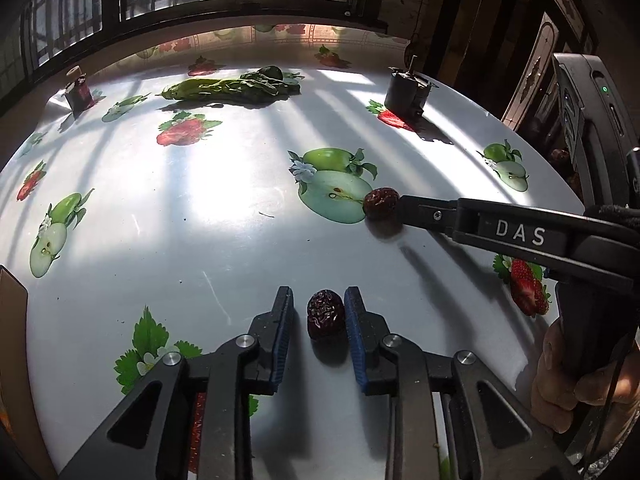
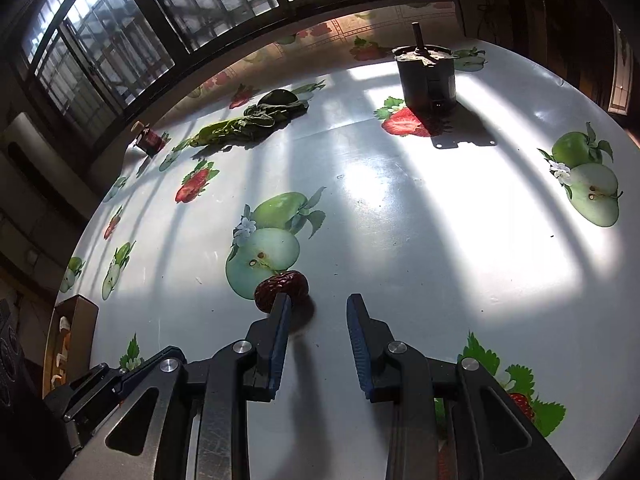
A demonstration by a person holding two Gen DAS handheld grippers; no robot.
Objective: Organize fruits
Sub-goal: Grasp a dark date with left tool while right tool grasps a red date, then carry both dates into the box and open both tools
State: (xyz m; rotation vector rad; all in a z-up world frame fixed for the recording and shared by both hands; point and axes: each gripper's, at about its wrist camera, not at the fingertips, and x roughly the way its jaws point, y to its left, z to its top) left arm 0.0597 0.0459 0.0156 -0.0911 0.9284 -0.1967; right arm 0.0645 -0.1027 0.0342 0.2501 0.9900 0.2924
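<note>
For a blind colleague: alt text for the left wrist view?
The left gripper is shut on a date on the table. At right, the right gripper touches a second date; greens lie at the far edge.

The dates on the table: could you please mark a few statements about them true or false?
1. Two dates lie on the table. True: a near date and a far date.
2. The near date lies between the left gripper's fingers. True.
3. The far date lies between the right gripper's fingers. False: it sits at the tip of one finger, outside the gap.
4. The greens lie right beside the dates. False: they lie far off, near the window.
</note>
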